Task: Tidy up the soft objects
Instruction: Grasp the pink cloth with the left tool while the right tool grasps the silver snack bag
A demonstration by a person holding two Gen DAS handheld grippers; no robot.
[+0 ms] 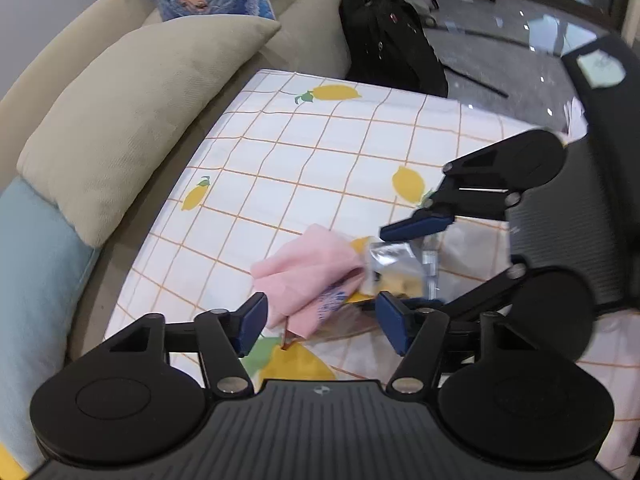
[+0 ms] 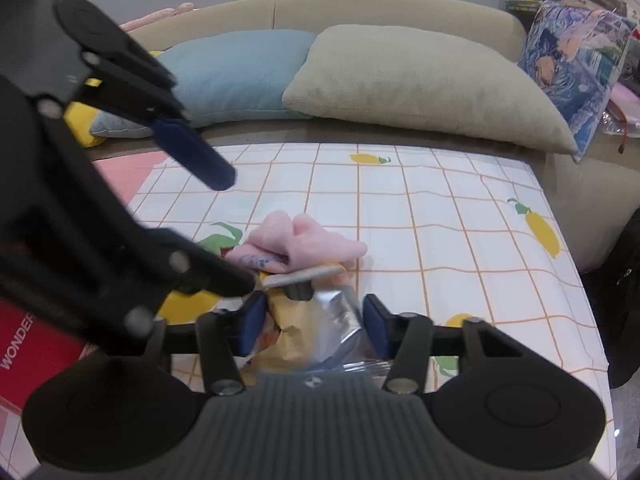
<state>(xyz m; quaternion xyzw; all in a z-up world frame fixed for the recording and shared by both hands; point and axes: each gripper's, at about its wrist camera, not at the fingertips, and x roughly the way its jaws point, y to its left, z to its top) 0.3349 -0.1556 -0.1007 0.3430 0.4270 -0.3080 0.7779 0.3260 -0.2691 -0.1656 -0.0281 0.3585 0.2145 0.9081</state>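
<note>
Left hand-held gripper [image 1: 320, 320] spread astride pink cloth [image 1: 304, 276] — right hand-held gripper [image 2: 314, 326] pinching foil packet [image 2: 320, 320], mid-tablecloth [image 2: 460, 220].

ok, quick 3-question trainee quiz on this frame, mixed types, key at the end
1. True or false: the pink cloth lies on the lemon-print sheet.
2. What sits between the right gripper pads? A) blue pillow B) silver and yellow foil bag C) black backpack
3. Fill in: the beige pillow leans on the sofa next to a ____ pillow.

Key: 1 true; 2 B; 3 blue.
</note>
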